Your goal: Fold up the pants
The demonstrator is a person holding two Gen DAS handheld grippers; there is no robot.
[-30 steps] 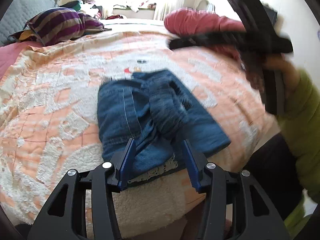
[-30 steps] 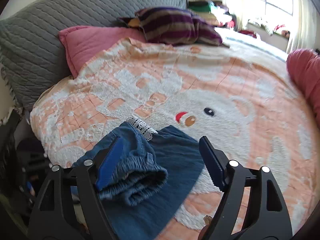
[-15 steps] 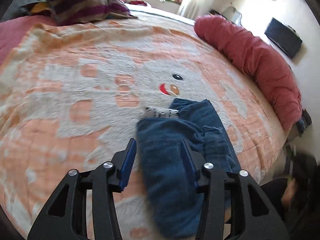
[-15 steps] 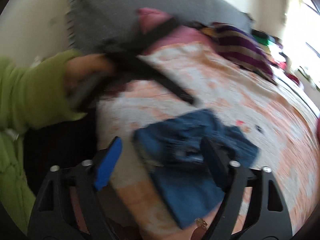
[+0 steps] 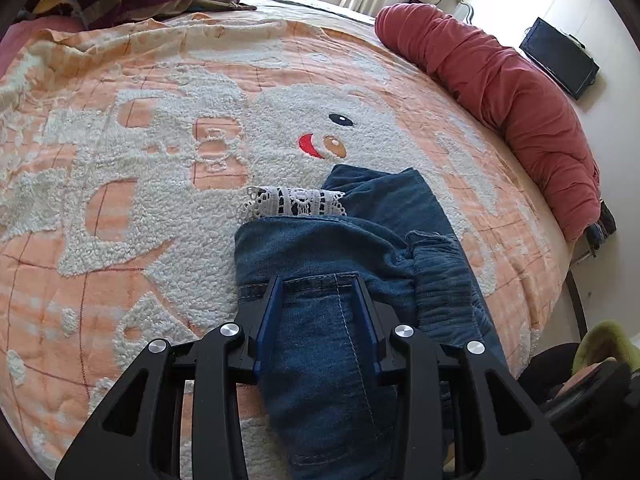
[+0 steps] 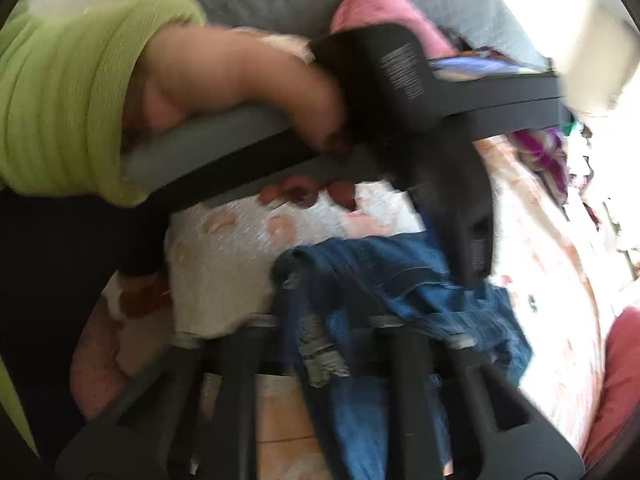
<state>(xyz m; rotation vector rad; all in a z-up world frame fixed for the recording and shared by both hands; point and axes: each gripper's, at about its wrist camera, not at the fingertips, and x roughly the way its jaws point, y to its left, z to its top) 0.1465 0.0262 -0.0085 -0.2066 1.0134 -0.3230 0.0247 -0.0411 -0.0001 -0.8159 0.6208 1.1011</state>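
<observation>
Pants (image 5: 340,264), blue denim, are lying half-folded near the bed's front edge on the blanket (image 5: 140,152), just below the embroidered face. A white lace trim (image 5: 294,202) is seen sticking out from under the top layer at the far end. An elastic waistband (image 5: 444,280) is bunched on the right side of the pile.

Left gripper (image 5: 316,304): partly open and closing, straddling a seamed band of the top denim layer. Cloth is between the fingers; whether the pads press on it cannot be told. From the right wrist view, the left hand (image 6: 240,76) and its green sleeve (image 6: 68,92) are seen above the pants.

Right gripper (image 6: 320,340): view is blurred by motion, but the jaws appear fully shut, with a denim edge (image 6: 316,344) seemingly pinched between them. The hold is judged likely, not certain.

Step in hand, as judged: the near end of the pants is being gripped at two points for another fold. The fold looks part-done and untidy.

Next move, as judged: both grips should be confirmed, then the near end lifted and carried over toward the lace end, kept level so layers are not dragged. The bunched waistband should be flattened afterwards.
</observation>
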